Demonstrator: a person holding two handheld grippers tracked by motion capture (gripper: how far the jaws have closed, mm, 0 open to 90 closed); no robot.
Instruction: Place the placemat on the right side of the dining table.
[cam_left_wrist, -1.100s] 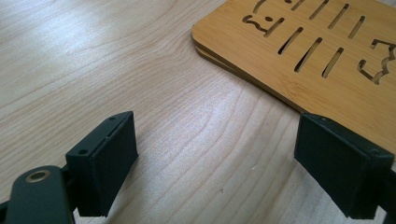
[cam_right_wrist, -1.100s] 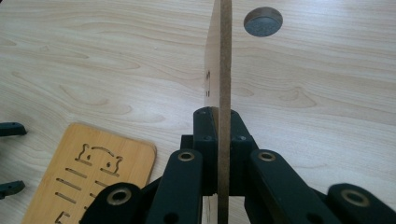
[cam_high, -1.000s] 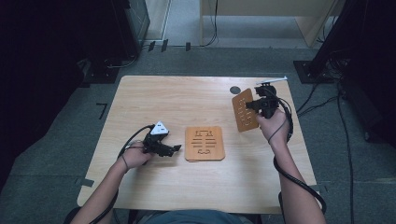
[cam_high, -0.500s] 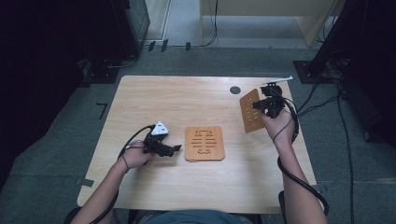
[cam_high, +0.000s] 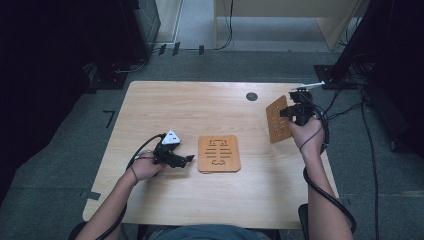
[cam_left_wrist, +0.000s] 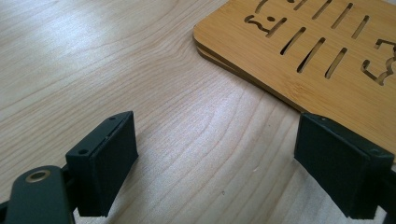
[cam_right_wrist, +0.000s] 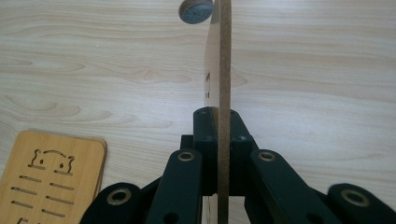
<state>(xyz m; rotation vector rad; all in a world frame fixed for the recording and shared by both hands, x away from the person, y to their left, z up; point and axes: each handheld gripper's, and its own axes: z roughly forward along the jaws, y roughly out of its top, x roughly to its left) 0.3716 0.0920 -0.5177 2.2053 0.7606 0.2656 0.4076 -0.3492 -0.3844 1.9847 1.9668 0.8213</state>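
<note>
- Rightward, right gripper (cam_high: 296, 111) pinches a slotted wooden board (cam_high: 278, 120), lifted on edge above the table (cam_high: 200, 105).
- Left gripper (cam_high: 186, 159) rests spread beside the flat board (cam_high: 218, 153).

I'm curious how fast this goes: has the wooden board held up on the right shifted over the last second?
Yes. The held board has drifted slightly toward the table's right edge, away from the dark round hole.

Light wood table (cam_high: 165, 107); slotted bamboo board (cam_high: 218, 153) flat at centre; dark round cap (cam_high: 251, 96) near far edge.
</note>
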